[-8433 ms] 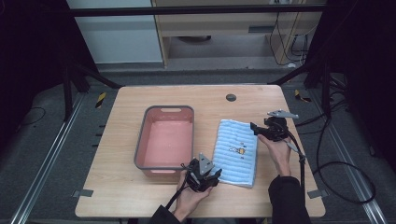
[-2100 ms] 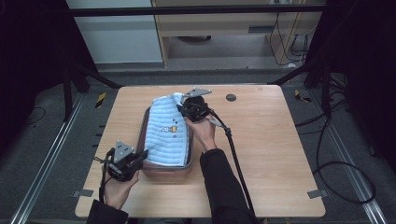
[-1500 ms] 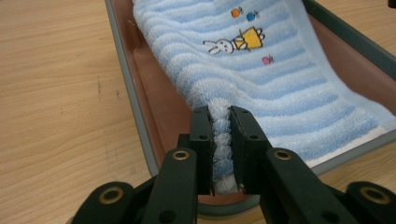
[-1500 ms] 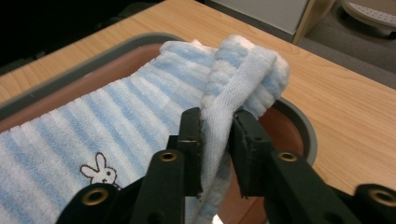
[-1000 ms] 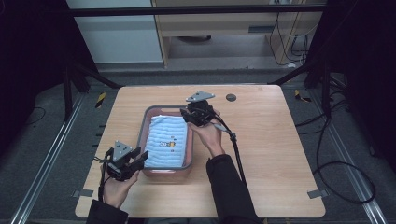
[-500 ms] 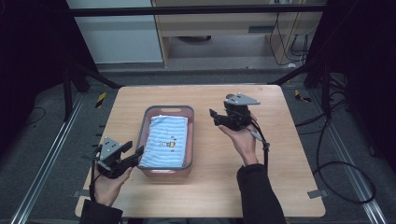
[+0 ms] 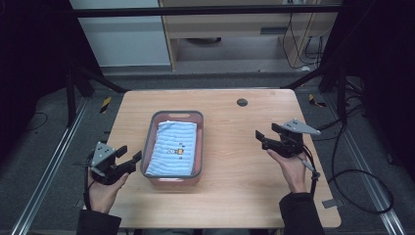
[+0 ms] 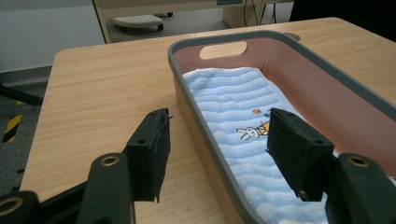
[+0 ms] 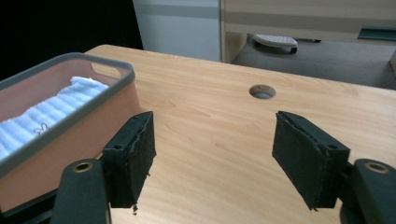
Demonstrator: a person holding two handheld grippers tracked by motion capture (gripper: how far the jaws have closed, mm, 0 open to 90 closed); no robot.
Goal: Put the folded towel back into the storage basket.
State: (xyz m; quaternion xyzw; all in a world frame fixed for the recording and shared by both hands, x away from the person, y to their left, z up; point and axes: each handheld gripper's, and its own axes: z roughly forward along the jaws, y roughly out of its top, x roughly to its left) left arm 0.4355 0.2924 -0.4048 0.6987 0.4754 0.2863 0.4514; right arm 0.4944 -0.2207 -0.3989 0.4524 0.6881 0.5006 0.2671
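- From the high view we see the left gripper [image 7: 128,157] just beside the pink basin [image 7: 148,147], jaws apart, gripping nothing; the right gripper [image 7: 260,136] hovers well apart, also spread and empty.
- In the left gripper view its jaws straddle the basin's rim; the blue striped towel [image 8: 243,121] lies inside, bearing a small rabbit print.
- In the right gripper view wide-open jaws frame the bare table [image 9: 210,121]; no writing is legible.

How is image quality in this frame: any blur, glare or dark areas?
High view: table evenly lit, surroundings nearly black, picture soft. Left gripper view: towel and its rabbit print sharp, no glare on the basin. Right gripper view: table hole clear, the near claw pads slightly soft.
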